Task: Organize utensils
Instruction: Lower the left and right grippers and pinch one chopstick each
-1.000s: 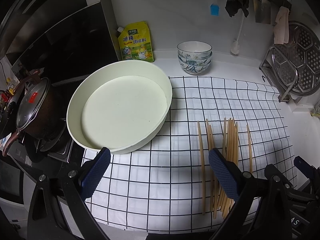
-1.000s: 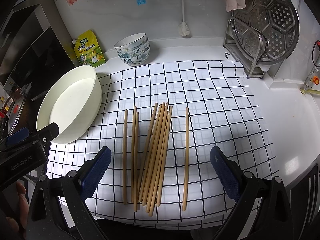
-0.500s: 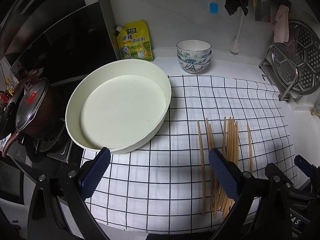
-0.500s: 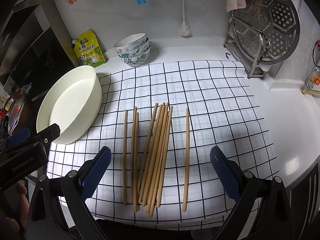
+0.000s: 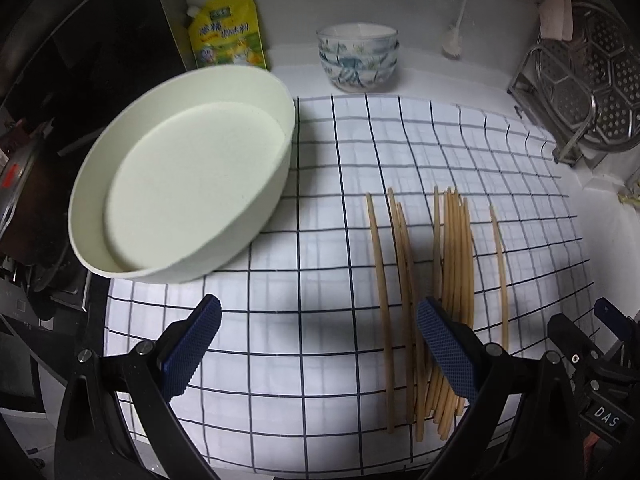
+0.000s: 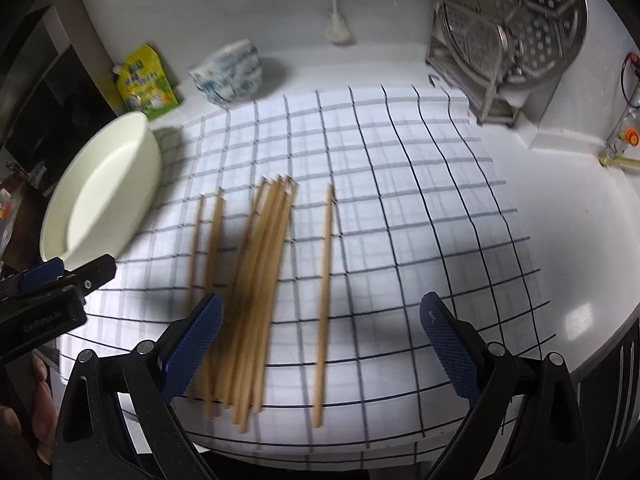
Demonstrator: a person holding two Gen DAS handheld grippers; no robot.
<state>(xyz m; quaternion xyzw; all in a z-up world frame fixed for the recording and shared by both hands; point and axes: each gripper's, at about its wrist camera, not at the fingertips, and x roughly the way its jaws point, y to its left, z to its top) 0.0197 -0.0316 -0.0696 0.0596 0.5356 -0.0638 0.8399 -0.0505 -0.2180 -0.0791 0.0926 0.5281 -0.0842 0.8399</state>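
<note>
The chopsticks [image 6: 256, 280] lie on the checked cloth [image 6: 400, 200], their long axes running roughly from the near edge toward the back wall. Most form a loose bundle whose far tips fan slightly; two thinner ones [image 5: 394, 280] lie just left of it, and a single stick [image 6: 324, 292] rests apart on the right, nearly parallel. They are slim, round, pale wood, and blurred in the right wrist view.

The left gripper [image 5: 316, 344] hangs over the cloth with its jaws wide apart and nothing between them; its right pad overlaps the bundle in view. The right gripper [image 6: 320, 344] is likewise spread wide, framing the bundle's near ends and the single stick.

A round, shallow, matte cream basin [image 5: 180, 184] sits at the cloth's left edge. Behind stand stacked patterned bowls [image 5: 358, 56], a yellow pouch [image 5: 228, 32], and a perforated steel rack [image 5: 592, 88].
</note>
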